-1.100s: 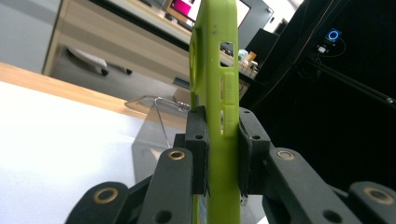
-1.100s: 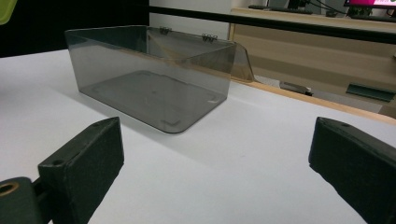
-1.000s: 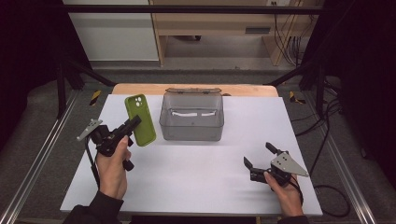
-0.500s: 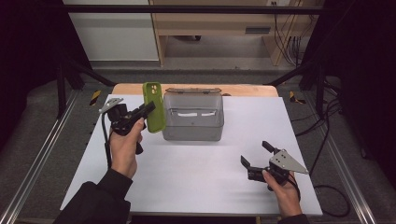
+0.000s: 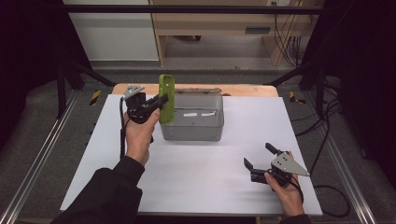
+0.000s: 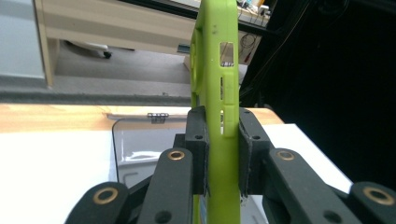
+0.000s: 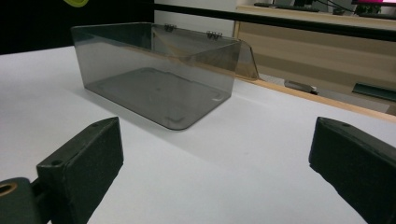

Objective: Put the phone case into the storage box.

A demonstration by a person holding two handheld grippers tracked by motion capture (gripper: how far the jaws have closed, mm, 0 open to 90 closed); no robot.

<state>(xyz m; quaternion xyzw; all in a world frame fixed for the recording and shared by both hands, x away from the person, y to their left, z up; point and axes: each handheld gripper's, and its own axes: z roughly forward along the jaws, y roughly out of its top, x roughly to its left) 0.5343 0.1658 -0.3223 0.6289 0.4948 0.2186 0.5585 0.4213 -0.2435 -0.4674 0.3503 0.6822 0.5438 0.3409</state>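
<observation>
My left gripper (image 5: 161, 103) is shut on a lime-green phone case (image 5: 166, 99), held upright on edge over the left end of a smoky clear plastic box (image 5: 192, 117). In the left gripper view both pads clamp the green phone case (image 6: 219, 93) from either side, with the box (image 6: 140, 144) below and beyond it. My right gripper (image 5: 259, 157) rests low near the table's front right, open, with nothing between its jaws. From the right gripper view the box (image 7: 159, 70) stands ahead, its hinged lid tipped back behind it.
The white table top (image 5: 201, 172) has a wooden strip (image 5: 243, 89) along its far edge. Metal frame rails (image 5: 42, 154) run along both sides. Cables (image 5: 327, 140) hang off the right side, and a wooden bench stands beyond the table.
My left hand has carried the green phone case up and to the right, from beside the box's left to over its left end. The right gripper has stayed put.
</observation>
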